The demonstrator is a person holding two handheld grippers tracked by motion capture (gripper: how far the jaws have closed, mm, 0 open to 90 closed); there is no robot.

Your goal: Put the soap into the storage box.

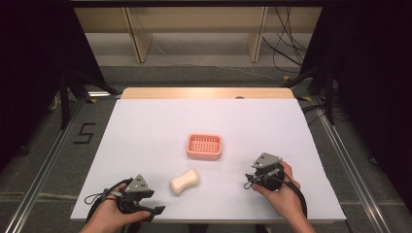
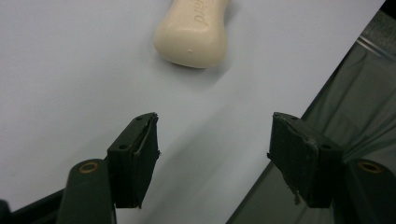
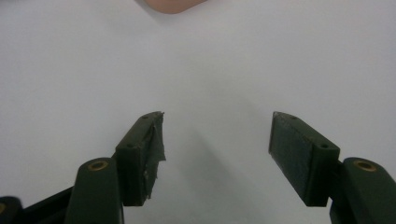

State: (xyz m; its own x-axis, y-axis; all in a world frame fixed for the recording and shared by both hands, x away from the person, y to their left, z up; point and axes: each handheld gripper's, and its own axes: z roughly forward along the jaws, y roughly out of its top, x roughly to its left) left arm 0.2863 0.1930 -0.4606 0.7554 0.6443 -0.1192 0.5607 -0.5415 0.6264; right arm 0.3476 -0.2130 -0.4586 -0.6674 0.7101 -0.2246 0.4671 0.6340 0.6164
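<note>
Left gripper [image 1: 154,210] is held at the near table edge, just short of the soap bar [image 1: 184,182], jaws spread wide with nothing between them. In the left gripper view the soap bar [image 2: 194,32] lies ahead of the jaws and apart from them, so the wide spread is judged as set up for a grasp across its width. Right gripper [image 1: 248,181] is parked to the right of the soap bar, well apart, jaws also wide and empty, likely kept out of the way. Soap bar lies flat on the white table [image 1: 145,126]. Beyond the soap bar, near it, the pink soap dish [image 1: 204,146] sits empty, judged the drop target.
</note>
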